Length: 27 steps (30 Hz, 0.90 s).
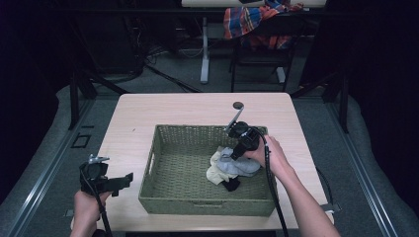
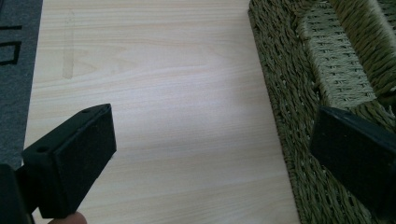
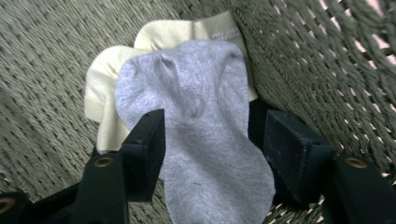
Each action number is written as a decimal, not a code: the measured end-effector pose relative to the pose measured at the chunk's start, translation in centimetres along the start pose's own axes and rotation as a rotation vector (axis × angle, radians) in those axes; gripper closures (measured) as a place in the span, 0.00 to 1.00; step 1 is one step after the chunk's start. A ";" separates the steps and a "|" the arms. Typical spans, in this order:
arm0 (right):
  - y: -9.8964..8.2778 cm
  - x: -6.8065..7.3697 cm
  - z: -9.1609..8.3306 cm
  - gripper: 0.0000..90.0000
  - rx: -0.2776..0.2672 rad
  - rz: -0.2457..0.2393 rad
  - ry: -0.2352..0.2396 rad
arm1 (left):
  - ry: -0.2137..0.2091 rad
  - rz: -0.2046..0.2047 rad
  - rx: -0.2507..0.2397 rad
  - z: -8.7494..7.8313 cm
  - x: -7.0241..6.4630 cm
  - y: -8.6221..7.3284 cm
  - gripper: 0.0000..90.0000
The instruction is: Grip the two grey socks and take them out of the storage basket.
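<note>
An olive woven basket stands in the middle of the wooden table. In its right half lies a small pile: a grey sock on top of a cream sock, with a black sock at the front. My right gripper points down into the pile. In the right gripper view it is open, its jaws standing on either side of the grey sock, which lies over the cream sock. My left gripper is open and empty above bare table beside the basket's left wall.
A round dark grommet sits near the table's far edge. Behind the table stands a chair draped with a plaid cloth, beside a white table leg. Grey carpet surrounds the table.
</note>
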State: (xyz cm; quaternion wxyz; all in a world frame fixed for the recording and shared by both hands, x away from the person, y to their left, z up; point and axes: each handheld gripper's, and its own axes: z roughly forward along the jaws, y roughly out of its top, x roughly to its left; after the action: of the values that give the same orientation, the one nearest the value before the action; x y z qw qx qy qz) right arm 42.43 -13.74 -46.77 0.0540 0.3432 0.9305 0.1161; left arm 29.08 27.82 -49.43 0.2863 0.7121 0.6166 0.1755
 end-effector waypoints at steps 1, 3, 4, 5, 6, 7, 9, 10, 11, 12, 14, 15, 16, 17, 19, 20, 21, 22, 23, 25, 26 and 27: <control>0.0 0.0 0.1 0.45 0.005 0.001 0.003 | -0.001 0.000 0.002 0.0 0.0 0.0 0.01; 0.1 0.0 0.3 0.47 0.011 0.001 0.000 | -0.001 0.001 0.003 0.0 0.0 0.0 0.01; 0.1 0.0 0.3 0.47 0.011 0.001 0.000 | -0.001 0.001 0.003 0.0 0.0 0.0 0.01; 0.1 0.0 0.6 0.51 0.021 -0.001 0.003 | -0.003 0.006 0.011 0.1 0.0 0.0 0.01; 0.1 0.0 0.6 0.51 0.021 -0.001 0.003 | -0.003 0.006 0.011 0.1 0.0 0.0 0.01; 0.1 0.0 0.9 0.56 0.036 0.005 0.007 | -0.004 0.006 0.009 0.1 0.0 0.0 0.01; 0.2 0.0 0.9 0.60 0.046 0.003 0.012 | -0.002 0.006 0.010 0.1 -0.1 0.0 0.01; 0.1 -0.1 1.0 0.68 0.061 -0.001 -0.005 | -0.006 0.006 0.011 0.1 0.0 0.0 0.01; 0.1 -0.1 1.1 0.71 0.054 -0.001 -0.009 | -0.005 0.005 0.012 0.1 0.0 0.0 0.01; 0.0 -0.1 1.2 0.74 0.045 0.012 -0.003 | -0.004 0.005 0.013 0.1 0.0 0.0 0.01; -0.1 -0.2 1.0 0.80 0.054 0.008 -0.009 | -0.002 0.002 0.009 0.1 0.0 0.0 0.01; -0.1 -0.3 0.9 0.82 0.057 0.010 -0.009 | -0.001 0.002 0.009 0.1 0.0 0.0 0.01; -0.2 -0.3 0.8 0.84 0.053 0.016 -0.011 | -0.001 0.002 0.010 0.1 0.1 0.0 0.01; -0.2 -0.4 0.6 0.87 0.049 0.006 -0.013 | -0.001 0.002 0.011 0.1 0.1 0.0 0.01; -0.3 -0.5 0.3 0.90 0.053 0.018 -0.010 | 0.000 0.002 0.009 0.1 0.0 0.0 0.01; -0.4 -0.5 0.2 0.91 0.037 0.024 -0.006 | -0.001 0.002 0.010 0.1 0.0 0.0 0.01; -0.4 -0.6 0.0 0.92 0.039 0.019 -0.009 | -0.001 0.002 0.010 0.1 0.0 0.0 0.01; -0.4 -0.6 -0.2 0.93 0.042 0.015 -0.013 | -0.001 0.001 0.010 0.1 0.0 0.0 0.01; -0.4 -0.5 -0.2 0.95 0.029 0.030 -0.006 | 0.000 0.001 0.010 0.1 0.1 0.0 0.01; -0.4 -0.6 -0.4 0.97 0.031 0.026 -0.011 | 0.001 0.003 0.009 0.1 0.1 0.0 0.01; -0.4 -0.6 -0.5 0.97 0.031 0.025 -0.007 | 0.001 0.002 0.008 0.0 0.1 0.0 0.01; -0.4 -0.6 -0.5 0.97 0.031 0.025 -0.007 | 0.001 0.002 0.008 0.0 0.1 0.0 0.01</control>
State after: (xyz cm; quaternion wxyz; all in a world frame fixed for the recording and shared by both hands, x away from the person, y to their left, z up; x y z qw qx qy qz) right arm 42.57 -14.54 -46.36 0.0507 0.3558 0.9277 0.1012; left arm 29.09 27.87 -49.48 0.2831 0.7137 0.6168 0.1734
